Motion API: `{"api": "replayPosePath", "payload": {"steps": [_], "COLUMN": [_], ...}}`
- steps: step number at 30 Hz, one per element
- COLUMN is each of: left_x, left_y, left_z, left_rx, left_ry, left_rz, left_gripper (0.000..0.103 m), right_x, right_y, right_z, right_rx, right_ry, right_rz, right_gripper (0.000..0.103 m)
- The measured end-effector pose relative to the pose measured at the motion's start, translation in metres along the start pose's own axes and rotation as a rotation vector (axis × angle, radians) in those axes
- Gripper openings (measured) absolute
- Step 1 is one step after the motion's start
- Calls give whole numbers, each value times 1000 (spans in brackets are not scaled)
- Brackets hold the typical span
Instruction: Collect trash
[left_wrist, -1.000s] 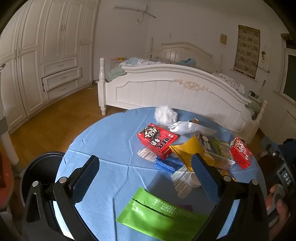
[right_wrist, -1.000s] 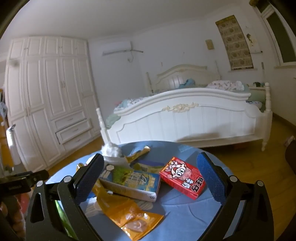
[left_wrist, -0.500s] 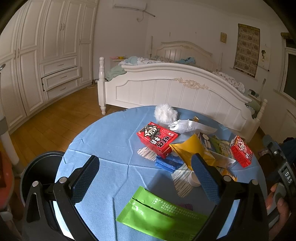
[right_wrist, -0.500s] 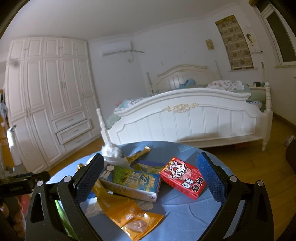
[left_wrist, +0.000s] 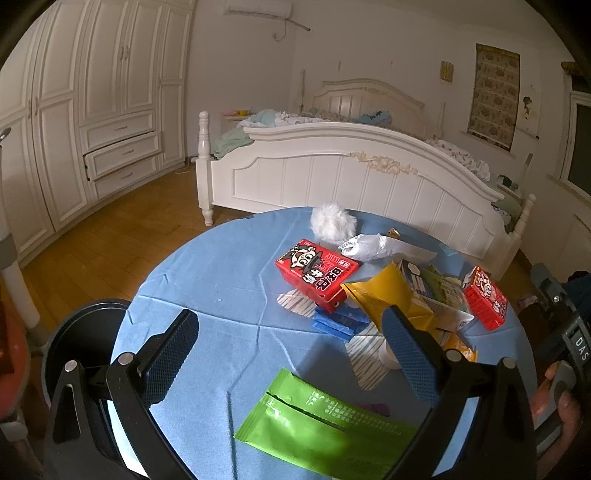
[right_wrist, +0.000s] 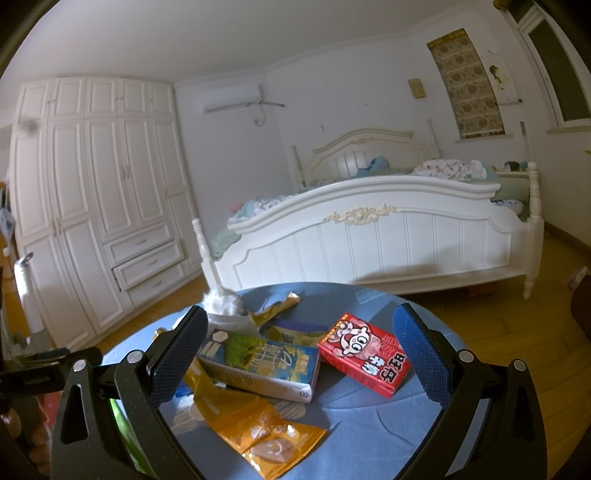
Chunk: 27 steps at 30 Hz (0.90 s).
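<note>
**A:** Left wrist view first — what do I have?

**B:** My left gripper (left_wrist: 291, 339) is spread wide, holding nothing, above the near part of the round table (left_wrist: 207, 280) with its blue cloth. A green pouch (left_wrist: 325, 428) lies flat at the near edge, just under the fingers. Toward the middle sits a red carton (left_wrist: 317, 273) printed with a cartoon face, propped on a blue wrapper (left_wrist: 338, 323). A yellow pouch (left_wrist: 391, 295) touches its right side.

**A:** And farther back?

**B:** A white fluffy ball (left_wrist: 332, 223) near the far edge, a crumpled silver-white bag (left_wrist: 373, 246) just beside it. A second red carton (left_wrist: 484, 297) sits at the right edge. A black bin (left_wrist: 79, 332) stands against the table's left edge.

**A:** Right wrist?

**B:** My right gripper (right_wrist: 299, 356) is also released and empty. Between its fingers I see a milk carton (right_wrist: 262, 365) lying on its side, the red carton (right_wrist: 365, 354) just right of it, and an orange wrapper (right_wrist: 258, 432) partly under the milk carton. A white bed (right_wrist: 369, 236) stands beyond the table.
</note>
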<state>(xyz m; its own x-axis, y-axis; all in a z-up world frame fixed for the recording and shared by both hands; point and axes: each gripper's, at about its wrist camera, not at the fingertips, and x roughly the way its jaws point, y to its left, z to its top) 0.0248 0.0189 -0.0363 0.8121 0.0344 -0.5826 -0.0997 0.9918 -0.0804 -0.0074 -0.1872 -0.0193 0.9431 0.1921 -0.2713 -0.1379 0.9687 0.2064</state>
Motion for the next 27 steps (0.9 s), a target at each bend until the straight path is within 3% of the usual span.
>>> {"api": "replayPosePath", "payload": {"steps": [14, 16, 18, 19, 21, 24, 27], "left_x": [2, 3, 4, 5, 9, 21, 37], "left_y": [-2, 5, 27, 38, 57, 73, 74], "left_z": [0, 2, 5, 7, 11, 22, 32], "left_rx": [6, 9, -5, -3, 18, 99, 126], "left_ry": [15, 15, 17, 26, 44, 62, 95], "left_rz": [-3, -8, -29, -58, -96, -175, -250], "left_gripper": [98, 98, 98, 98, 98, 98, 98], "right_x": [1, 5, 12, 21, 31, 34, 55], "right_y": [-1, -2, 4, 18, 54, 107, 148], "right_z": [-1, 0, 6, 7, -4, -31, -58], "right_rx": [7, 12, -7, -69, -258, -491, -570], "right_ry": [9, 36, 143, 273, 444, 510, 635], "right_rz": [3, 50, 157, 292, 402, 503, 592], "right_gripper": [99, 99, 99, 99, 97, 91, 85]}}
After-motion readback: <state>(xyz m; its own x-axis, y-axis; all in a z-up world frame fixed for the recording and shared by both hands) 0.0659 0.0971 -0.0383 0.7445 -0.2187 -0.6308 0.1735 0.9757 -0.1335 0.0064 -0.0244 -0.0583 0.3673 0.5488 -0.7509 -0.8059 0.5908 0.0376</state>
